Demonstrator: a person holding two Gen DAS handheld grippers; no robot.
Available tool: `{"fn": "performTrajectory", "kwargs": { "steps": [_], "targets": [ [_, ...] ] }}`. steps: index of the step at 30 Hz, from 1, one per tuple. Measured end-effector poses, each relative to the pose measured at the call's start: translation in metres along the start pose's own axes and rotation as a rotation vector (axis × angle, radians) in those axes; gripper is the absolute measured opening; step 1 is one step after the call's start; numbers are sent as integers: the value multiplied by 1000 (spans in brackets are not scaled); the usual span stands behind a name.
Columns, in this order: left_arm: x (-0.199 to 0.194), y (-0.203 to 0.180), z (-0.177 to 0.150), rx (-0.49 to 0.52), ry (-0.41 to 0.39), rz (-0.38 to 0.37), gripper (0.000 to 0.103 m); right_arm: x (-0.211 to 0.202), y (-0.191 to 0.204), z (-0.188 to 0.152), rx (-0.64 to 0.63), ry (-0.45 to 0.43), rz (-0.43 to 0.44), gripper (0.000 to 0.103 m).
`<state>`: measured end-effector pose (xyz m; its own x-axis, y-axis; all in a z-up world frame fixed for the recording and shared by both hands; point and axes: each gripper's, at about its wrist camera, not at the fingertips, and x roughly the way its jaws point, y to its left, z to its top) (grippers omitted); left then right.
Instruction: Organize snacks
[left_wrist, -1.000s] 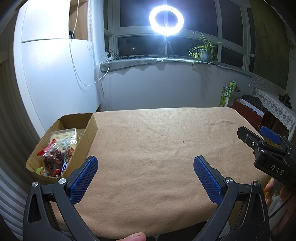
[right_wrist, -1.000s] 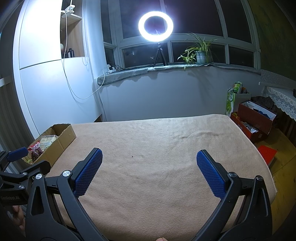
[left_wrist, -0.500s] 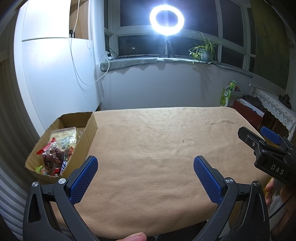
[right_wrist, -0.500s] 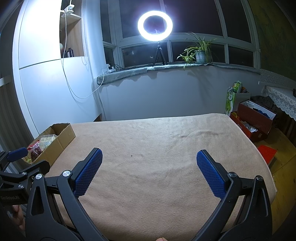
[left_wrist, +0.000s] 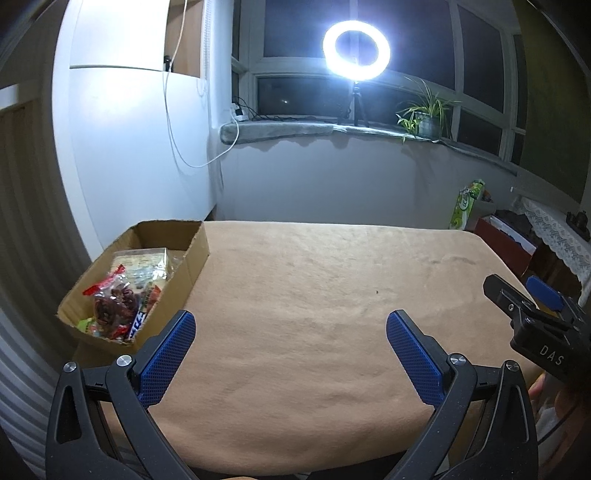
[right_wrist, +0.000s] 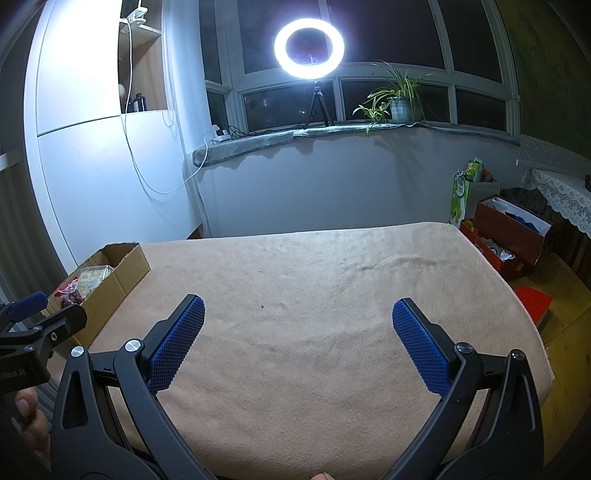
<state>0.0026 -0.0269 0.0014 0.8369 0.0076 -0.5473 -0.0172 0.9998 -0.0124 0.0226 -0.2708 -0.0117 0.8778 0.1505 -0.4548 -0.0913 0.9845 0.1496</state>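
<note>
Snacks (left_wrist: 122, 295) lie in one cardboard box (left_wrist: 192, 258) at the table's far left corner, several crinkly packets piled together, too jumbled to count surely. One tan cloth (left_wrist: 314, 295) covers the table. Two grippers hover over its near edge. The left gripper (left_wrist: 290, 354) sits just right of the box and nearer the edge, its left pad close to the box's near corner without touching it. The right gripper (right_wrist: 298, 345) hangs well apart from the box, across the cloth. Both have their blue pads (right_wrist: 419, 350) spread wide, gripping nothing, touching nothing. One ring lamp (right_wrist: 309, 48) and one potted plant (right_wrist: 400, 101) stand on the windowsill.
</note>
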Motion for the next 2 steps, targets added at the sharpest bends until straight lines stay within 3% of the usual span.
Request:
{"fn": "performTrajectory", "kwargs": {
  "steps": [2],
  "targets": [
    [0, -2, 0, 7, 0, -1, 103, 0, 0, -2, 1, 1, 0, 103]
  ]
}}
